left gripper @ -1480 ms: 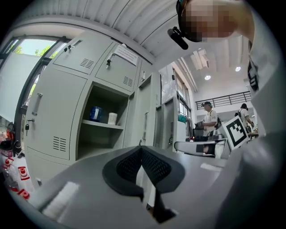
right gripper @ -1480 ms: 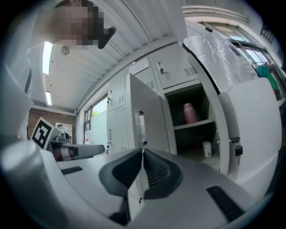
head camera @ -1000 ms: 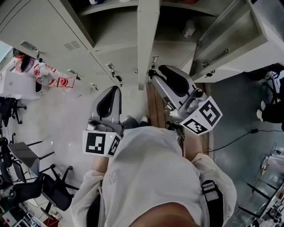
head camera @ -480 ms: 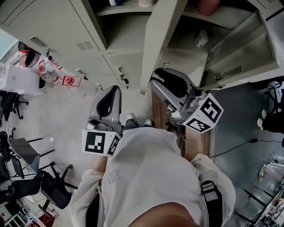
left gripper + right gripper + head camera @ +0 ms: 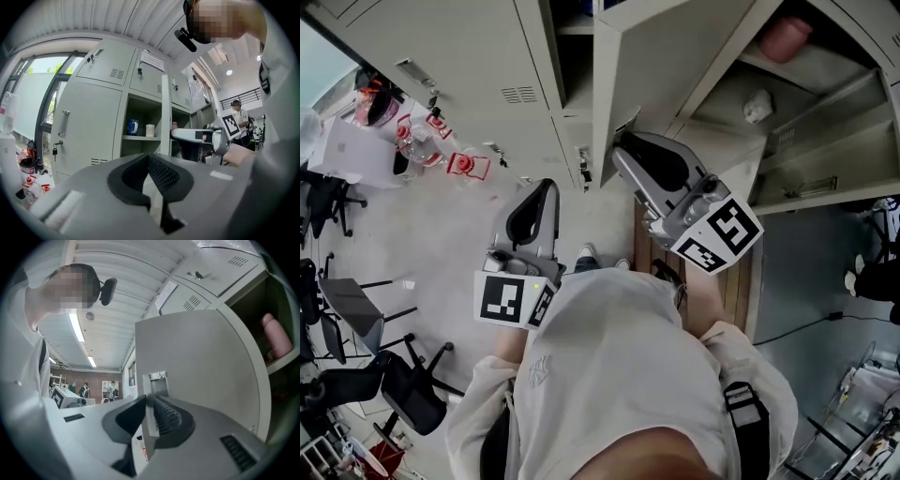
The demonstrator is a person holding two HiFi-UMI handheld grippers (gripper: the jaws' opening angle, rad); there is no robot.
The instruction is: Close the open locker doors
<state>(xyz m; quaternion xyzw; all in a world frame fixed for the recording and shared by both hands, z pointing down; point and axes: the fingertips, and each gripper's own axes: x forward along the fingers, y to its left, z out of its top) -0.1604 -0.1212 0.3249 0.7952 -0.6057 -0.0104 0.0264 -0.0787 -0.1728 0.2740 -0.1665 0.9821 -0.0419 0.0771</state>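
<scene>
A bank of grey lockers fills the top of the head view. One open door [image 5: 652, 70] stands out from the middle column, its inner face turned toward me. My right gripper [image 5: 622, 145] is shut and its tips rest against that door's lower edge; in the right gripper view [image 5: 146, 398] they sit just under the door's latch plate [image 5: 157, 380]. My left gripper [image 5: 542, 187] is shut on nothing, held low and apart from the lockers [image 5: 149, 157]. A second open door [image 5: 825, 141] hangs at the right. Behind the first door is a shelf with a blue mug [image 5: 132, 126] and a white cup [image 5: 150, 130].
A pink bottle [image 5: 783, 37] and a small white object [image 5: 757, 105] sit in the right-hand locker. Office chairs [image 5: 356, 375] and a table with bottles [image 5: 412, 141] stand at the left. A cable [image 5: 806, 323] runs over the floor at the right.
The middle door has swung from edge-on to showing its face, turning rightward with my right gripper against it. The lockers have come closer in the head view. My left gripper has barely moved.
</scene>
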